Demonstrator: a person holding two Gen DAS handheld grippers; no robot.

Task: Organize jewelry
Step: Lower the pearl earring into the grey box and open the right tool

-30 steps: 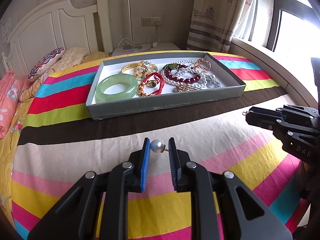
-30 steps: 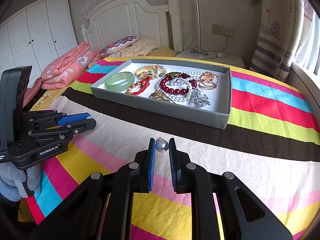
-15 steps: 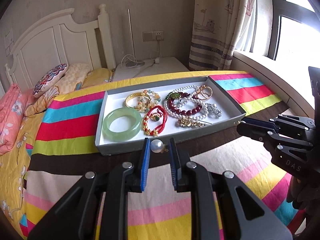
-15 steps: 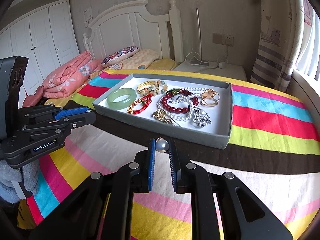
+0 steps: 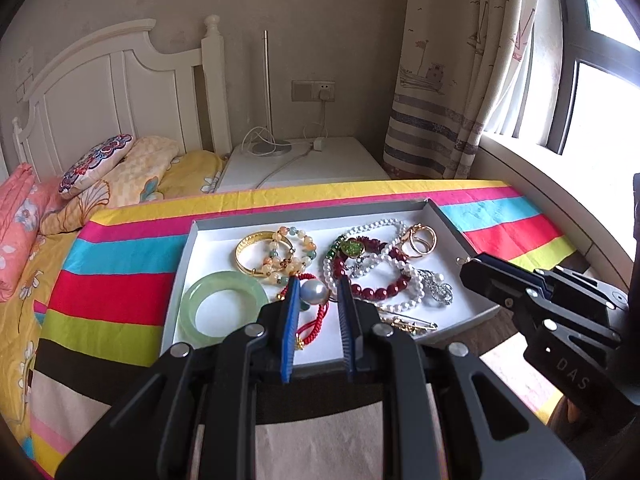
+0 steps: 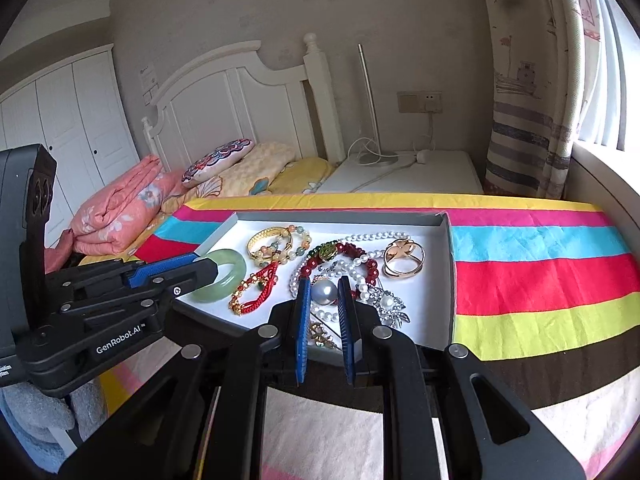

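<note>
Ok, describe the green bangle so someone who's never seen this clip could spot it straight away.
Find the shallow grey tray on the striped bedspread, full of jewelry. The green bangle lies flat in the tray's near corner on the headboard side, beside a red cord bracelet. It is the only plain, smooth, pale jade ring there; everything near it is beaded, corded or gold.

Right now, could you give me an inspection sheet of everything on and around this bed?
Surface: striped bedspread.
Job's things: grey tray holding jade bangle, gold bangle, red cord bracelet, pearl strand, gold rings.
Clutter: pillow, folded pink quilt.
Grippers: left gripper shut on pearl earring; right gripper shut on second pearl earring; both near the tray.
Cables: white cord on nightstand, plug in wall socket.
Surroundings: headboard, curtain, window, wardrobe.
</note>
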